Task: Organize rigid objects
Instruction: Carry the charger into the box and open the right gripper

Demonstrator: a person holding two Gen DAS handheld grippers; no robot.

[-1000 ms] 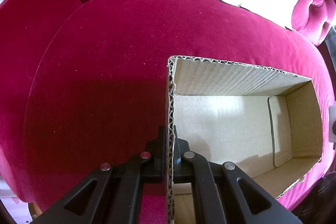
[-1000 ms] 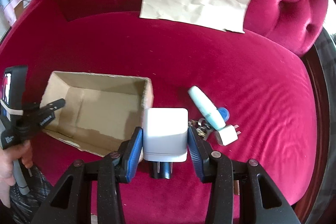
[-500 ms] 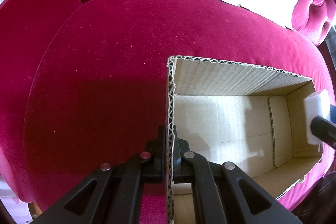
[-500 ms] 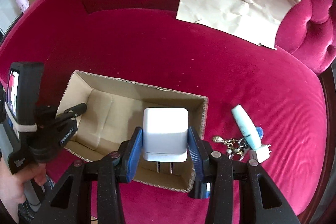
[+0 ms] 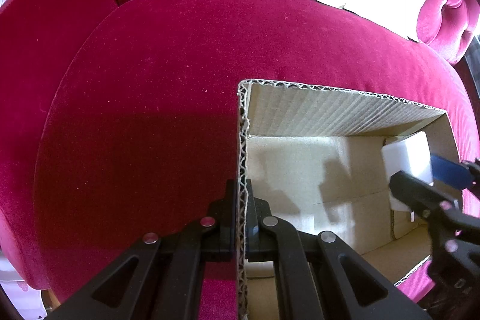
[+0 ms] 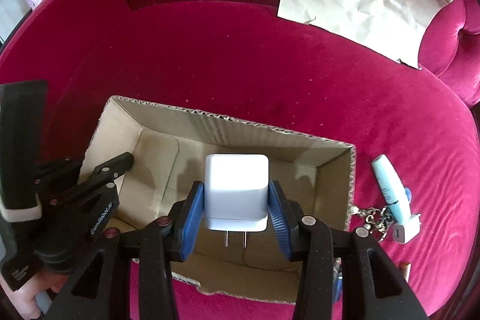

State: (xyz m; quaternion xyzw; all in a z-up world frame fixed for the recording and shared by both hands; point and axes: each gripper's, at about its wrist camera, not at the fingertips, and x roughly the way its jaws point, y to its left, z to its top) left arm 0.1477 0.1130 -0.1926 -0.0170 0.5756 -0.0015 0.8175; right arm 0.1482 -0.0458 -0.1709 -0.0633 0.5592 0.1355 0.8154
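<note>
R gripper [image 6: 236, 209] clamped on white charger [image 6: 236, 191], prongs toward cam, directly over box [image 6: 349, 185]; L gripper [image 5: 239, 218] pinching box wall.

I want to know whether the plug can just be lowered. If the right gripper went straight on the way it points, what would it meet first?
Most likely the bare floor of the cardboard box: the right gripper, shut on the white charger, hangs over its open top. Depth is hard to judge.
</note>
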